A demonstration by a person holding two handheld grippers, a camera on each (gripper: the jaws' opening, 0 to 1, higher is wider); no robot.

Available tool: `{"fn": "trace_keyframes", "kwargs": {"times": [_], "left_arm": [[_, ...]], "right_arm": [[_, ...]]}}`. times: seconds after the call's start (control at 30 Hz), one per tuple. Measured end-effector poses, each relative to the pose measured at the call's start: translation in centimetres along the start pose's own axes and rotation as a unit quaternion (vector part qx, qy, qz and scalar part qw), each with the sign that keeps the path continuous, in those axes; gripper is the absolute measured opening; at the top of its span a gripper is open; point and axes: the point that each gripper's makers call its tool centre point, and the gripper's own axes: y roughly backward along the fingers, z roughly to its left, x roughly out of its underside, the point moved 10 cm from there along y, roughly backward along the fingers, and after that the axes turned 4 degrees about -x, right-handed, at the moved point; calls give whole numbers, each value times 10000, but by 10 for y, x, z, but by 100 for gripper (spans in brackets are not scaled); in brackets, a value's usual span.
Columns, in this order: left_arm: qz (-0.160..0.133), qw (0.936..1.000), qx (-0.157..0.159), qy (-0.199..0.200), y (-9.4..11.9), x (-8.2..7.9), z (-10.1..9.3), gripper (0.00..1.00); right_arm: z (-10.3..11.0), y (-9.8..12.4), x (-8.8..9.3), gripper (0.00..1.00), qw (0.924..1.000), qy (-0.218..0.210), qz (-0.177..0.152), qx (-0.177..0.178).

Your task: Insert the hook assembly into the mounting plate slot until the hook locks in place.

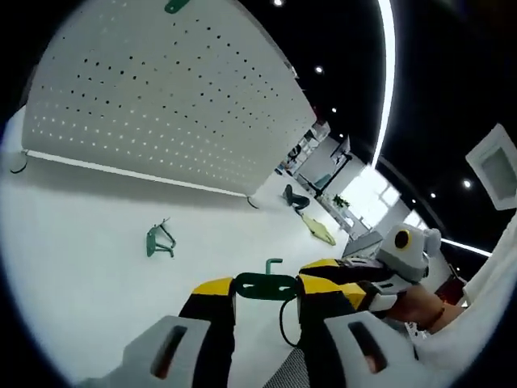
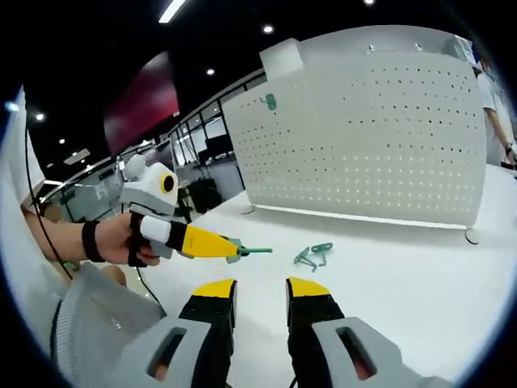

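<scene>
Green hook assembly point(image 1: 264, 284) sits clamped between the left gripper point(image 1: 266, 293) fingers, held above the white counter point(image 1: 73, 242). At 12 o'clock in the left gripper view stands the perforated mounting plate point(image 1: 161, 97), a green hook point(image 1: 175, 6) already hanging near its top edge. A spare hook point(image 1: 159, 240) lies on the counter at 10 o'clock. The right gripper point(image 2: 259, 297) hovers with fingers parted, holding nothing.

a green hook point(image 1: 265, 284) sits clamped crosswise between the left gripper point(image 1: 265, 293) jaws, while another green hook assembly point(image 1: 159, 240) lies on the white table point(image 1: 81, 267) before the upright perforated mounting plate point(image 1: 161, 97).
</scene>
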Motion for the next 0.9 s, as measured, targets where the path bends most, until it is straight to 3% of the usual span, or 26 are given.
{"fn": "trace_keyframes", "kwargs": {"times": [0.23,0.4,0.73,0.8,0.9], "left_arm": [[58,9994,245,253,7,4,-3,30],[109,9952,780,576,10,6,-10,30],[235,9899,1148,792,13,9,-12,30],[304,9885,1231,819,13,11,-12,30],[360,9813,1519,1127,13,14,-15,30]], "right_arm": [[0,1,-4,25,9998,131,-78,-142],[5,-1,-9,25,9984,412,-70,-389],[14,-1,-16,23,9930,830,-223,-805],[16,0,-18,21,9908,924,-277,-950],[18,0,-18,20,9888,1037,-231,-1052]]}}
